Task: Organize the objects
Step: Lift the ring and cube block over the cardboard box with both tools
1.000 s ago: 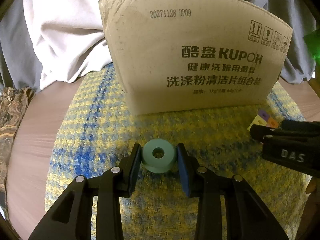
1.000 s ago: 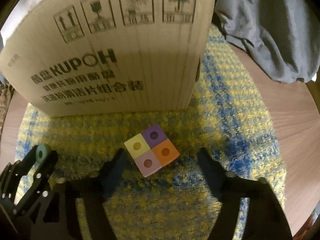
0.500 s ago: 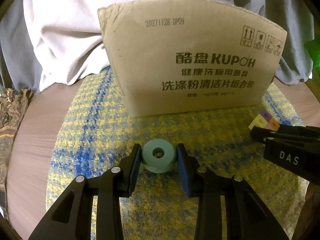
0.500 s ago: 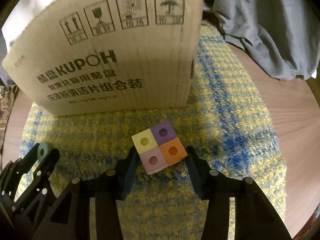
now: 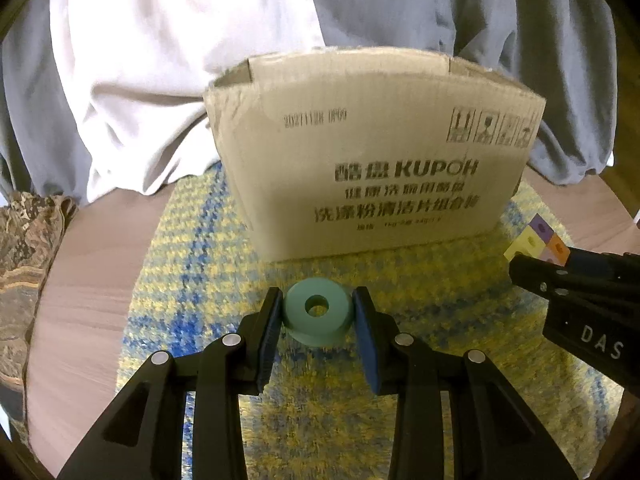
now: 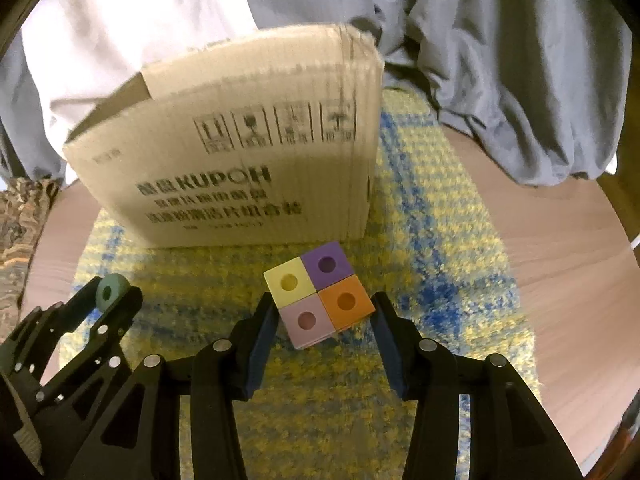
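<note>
Both held items have been raised off the yellow-blue mat (image 5: 200, 264) before the cardboard box (image 5: 376, 184). Teal ring (image 5: 318, 310), centre hole, is pinched in left jaws; four-colour holed block (image 6: 318, 300) is pinched in right jaws, just closed.

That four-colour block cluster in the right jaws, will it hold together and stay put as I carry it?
Probably holds: the four-colour block cluster looks like stiff joined cubes. It sits corner-on between the jaws of the right gripper, so it may twist. Seems light.
</note>
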A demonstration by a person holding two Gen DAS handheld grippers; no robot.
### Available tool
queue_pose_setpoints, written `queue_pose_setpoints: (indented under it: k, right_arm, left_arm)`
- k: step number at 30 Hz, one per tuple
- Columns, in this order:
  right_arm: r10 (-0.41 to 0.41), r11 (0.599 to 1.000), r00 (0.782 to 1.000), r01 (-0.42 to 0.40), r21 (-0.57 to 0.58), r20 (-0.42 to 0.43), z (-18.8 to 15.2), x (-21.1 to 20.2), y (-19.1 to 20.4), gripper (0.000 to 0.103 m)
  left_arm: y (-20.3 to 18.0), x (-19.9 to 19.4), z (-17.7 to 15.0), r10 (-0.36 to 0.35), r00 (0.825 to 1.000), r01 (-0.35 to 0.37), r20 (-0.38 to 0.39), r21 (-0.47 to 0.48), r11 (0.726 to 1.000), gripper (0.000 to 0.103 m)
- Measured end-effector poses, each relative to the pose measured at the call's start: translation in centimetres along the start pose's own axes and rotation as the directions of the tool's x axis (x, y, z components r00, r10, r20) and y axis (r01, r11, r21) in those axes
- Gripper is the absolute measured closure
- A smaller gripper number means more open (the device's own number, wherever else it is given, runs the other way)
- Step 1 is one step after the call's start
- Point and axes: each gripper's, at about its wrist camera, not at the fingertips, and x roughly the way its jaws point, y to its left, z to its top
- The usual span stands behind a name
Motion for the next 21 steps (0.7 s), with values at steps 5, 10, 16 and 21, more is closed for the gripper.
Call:
queue_pose_setpoints:
  k: [5, 10, 16, 21]
  right_arm:
    - [0.003, 1.0, 0.999, -0.003, -0.009, 0.038, 1.1, -1.1, -0.3, 0.055]
    - [0.004, 1.0, 0.997, -0.004, -0.011, 0.074, 2.0, -2.7, -0.3, 0.055]
    - [0.002, 1.0, 0.994, 0.0, -0.013, 0.108, 2.8, -4.5, -0.3, 0.055]
    - [0.001, 1.0, 0.99, 0.001, -0.011, 0.142, 3.9, -6.1, -0.4, 0.055]
  left_arm:
    - [0.2, -1.0, 1.1, -0.005, 1.0, 0.005, 0.024, 0.0, 1.0, 0.068]
    - [0.3, -2.0, 2.2, -0.02, 0.999, 0.02, 0.042, -0.001, 1.0, 0.068]
    - [0.3, -2.7, 3.7, -0.026, 0.998, 0.026, 0.056, 0.002, 1.0, 0.068]
    - [0.2, -3.1, 5.1, -0.036, 0.997, 0.036, 0.063, -0.001, 0.999, 0.068]
